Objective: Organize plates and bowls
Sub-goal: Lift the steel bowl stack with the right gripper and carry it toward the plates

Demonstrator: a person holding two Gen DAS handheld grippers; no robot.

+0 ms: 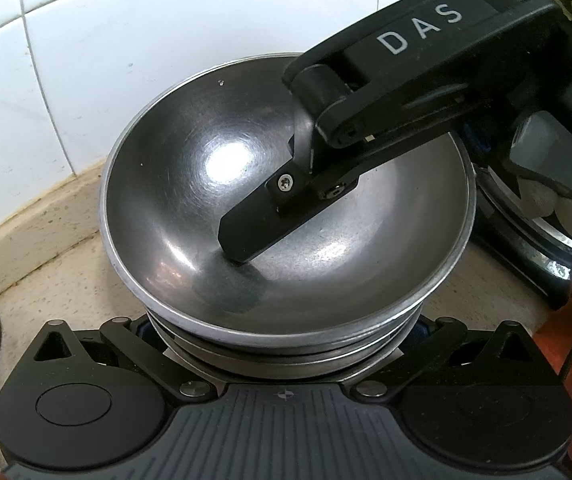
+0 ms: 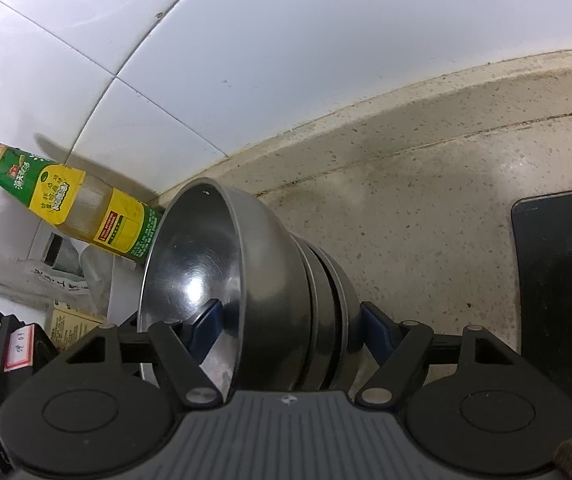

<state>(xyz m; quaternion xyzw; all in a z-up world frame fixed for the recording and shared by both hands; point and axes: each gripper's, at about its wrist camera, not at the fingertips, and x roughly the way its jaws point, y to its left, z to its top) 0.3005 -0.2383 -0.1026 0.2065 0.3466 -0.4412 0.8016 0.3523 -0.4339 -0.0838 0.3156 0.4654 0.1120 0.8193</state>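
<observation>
Left wrist view: one stack of steel bowls (image 1: 286, 216) fills mid-frame, at least three rims countable at its lower edge. Stack sits on a beige counter (image 1: 66, 280) against white wall tiles (image 1: 86, 60); a strip of bare counter shows at left, little room at right. Left gripper (image 1: 284, 324) spreads wide around the stack's base, fingertips hidden behind the rims; whether the pads press, cannot tell. Right gripper (image 1: 242, 240) comes in from upper right, one black finger (image 1: 246, 232) inside the top bowl, tip touching its inner wall.

Right wrist view: one oil bottle (image 2: 66, 200) with a yellow-green label at left, tilted in the frame, against clutter. Same stack (image 2: 254, 280) mid-frame, seen edge-on, about four bowls nested. Right gripper (image 2: 286, 332) straddles it: one blue pad (image 2: 206, 324) inside the top bowl, the other (image 2: 378, 332) against the outermost bowl, jaws half-wide and clamped on the stack. Open counter (image 2: 426, 200) runs right to one dark slab (image 2: 562, 280) at the frame edge.
</observation>
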